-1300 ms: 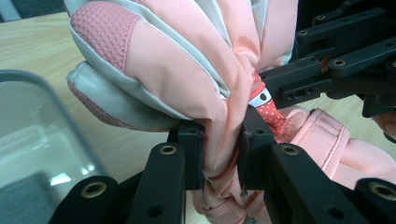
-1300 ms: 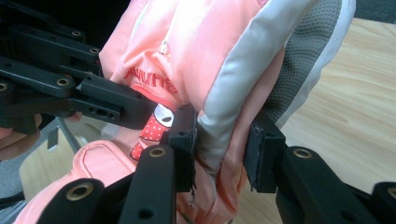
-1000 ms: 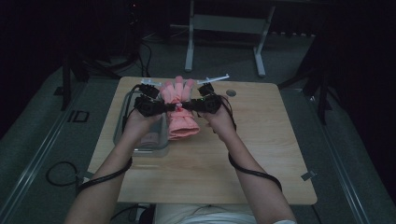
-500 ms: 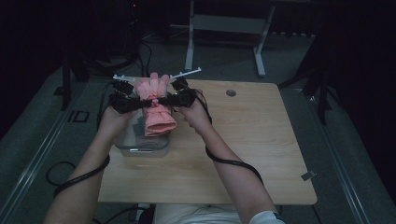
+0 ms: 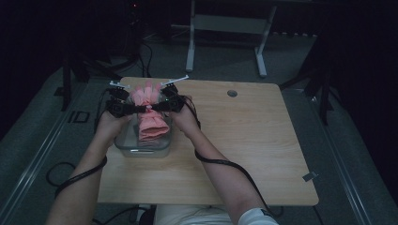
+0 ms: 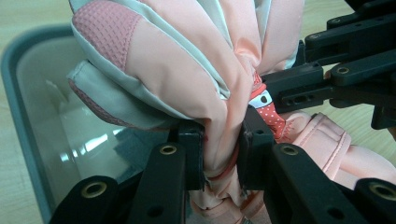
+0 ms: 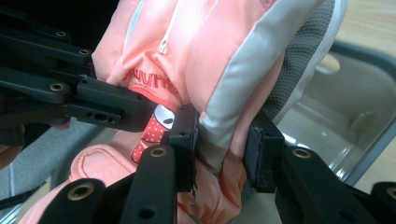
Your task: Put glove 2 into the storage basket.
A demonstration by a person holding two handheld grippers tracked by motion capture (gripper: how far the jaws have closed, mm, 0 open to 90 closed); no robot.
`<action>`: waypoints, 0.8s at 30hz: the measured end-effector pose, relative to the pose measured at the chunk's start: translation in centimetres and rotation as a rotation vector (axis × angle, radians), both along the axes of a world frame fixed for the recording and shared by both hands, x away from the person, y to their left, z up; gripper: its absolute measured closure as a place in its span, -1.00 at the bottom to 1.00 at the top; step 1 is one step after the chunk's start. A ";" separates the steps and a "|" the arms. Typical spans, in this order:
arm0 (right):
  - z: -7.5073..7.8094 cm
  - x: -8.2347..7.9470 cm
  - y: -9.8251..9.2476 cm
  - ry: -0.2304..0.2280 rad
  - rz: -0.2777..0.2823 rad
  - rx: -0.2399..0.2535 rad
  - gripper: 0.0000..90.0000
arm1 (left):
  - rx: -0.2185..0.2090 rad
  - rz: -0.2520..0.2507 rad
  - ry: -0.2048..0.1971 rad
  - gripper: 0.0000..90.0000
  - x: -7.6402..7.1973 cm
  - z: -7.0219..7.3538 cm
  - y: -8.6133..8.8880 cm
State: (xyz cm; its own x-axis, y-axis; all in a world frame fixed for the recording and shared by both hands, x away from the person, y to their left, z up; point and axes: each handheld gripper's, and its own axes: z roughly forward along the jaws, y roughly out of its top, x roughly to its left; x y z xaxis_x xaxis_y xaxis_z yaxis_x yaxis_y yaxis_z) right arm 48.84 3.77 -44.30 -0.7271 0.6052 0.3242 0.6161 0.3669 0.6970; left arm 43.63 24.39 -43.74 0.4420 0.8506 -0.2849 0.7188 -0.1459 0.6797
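Observation:
A pink padded glove point(image 5: 150, 112) with pale grey panels hangs between both grippers over a clear plastic bin point(image 5: 123, 143) at the table's left. My left gripper point(image 5: 137, 109) is shut on the glove's gathered middle point(image 6: 219, 140), and its jaws pinch the pink fabric from both sides. My right gripper point(image 5: 158, 108) is shut on the same glove point(image 7: 219, 140), from the opposite side. The glove's fingers point away from the person, and its cuff point(image 5: 152, 131) droops into the bin. The other gripper's black linkage crosses each gripper view behind the glove.
The bin point(image 6: 28, 93) has a grey rim and sits on a light wooden table point(image 5: 244, 140) near its left edge. A round cable hole point(image 5: 232, 93) lies at the table's far side. A metal stand point(image 5: 225, 33) and cables are on the floor beyond.
Both grippers have carried the glove leftward from the table's middle to above the bin, and it now hangs lower, with the cuff inside the bin.

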 end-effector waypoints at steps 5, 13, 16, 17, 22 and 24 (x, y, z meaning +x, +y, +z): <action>-1.5 0.2 0.4 0.038 -0.004 -0.016 0.52 | -0.023 0.009 0.046 0.65 0.1 -1.6 0.3; -3.0 0.1 0.7 0.083 0.005 -0.045 0.51 | -0.012 0.018 0.098 0.65 -0.1 -2.9 0.2; -3.6 0.0 0.6 0.101 0.008 -0.055 0.51 | -0.006 0.029 0.124 0.65 -0.2 -3.4 0.0; -3.7 0.0 0.6 0.105 0.010 -0.056 0.51 | -0.006 0.029 0.124 0.65 -0.2 -3.4 0.0; -4.3 0.1 0.6 0.128 0.023 -0.072 0.50 | 0.007 0.039 0.154 0.65 -0.3 -3.9 -0.3; -4.5 0.1 0.5 0.133 0.027 -0.073 0.49 | 0.009 0.043 0.165 0.65 -0.4 -4.1 -0.4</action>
State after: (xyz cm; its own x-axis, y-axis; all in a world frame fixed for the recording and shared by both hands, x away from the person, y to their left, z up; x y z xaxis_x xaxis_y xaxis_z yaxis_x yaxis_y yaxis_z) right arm 48.93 4.31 -48.75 -0.6968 0.6116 0.3748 0.6907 0.4310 0.5807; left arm 43.28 23.99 -47.79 0.3535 0.8705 -0.3424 0.8260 -0.1187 0.5510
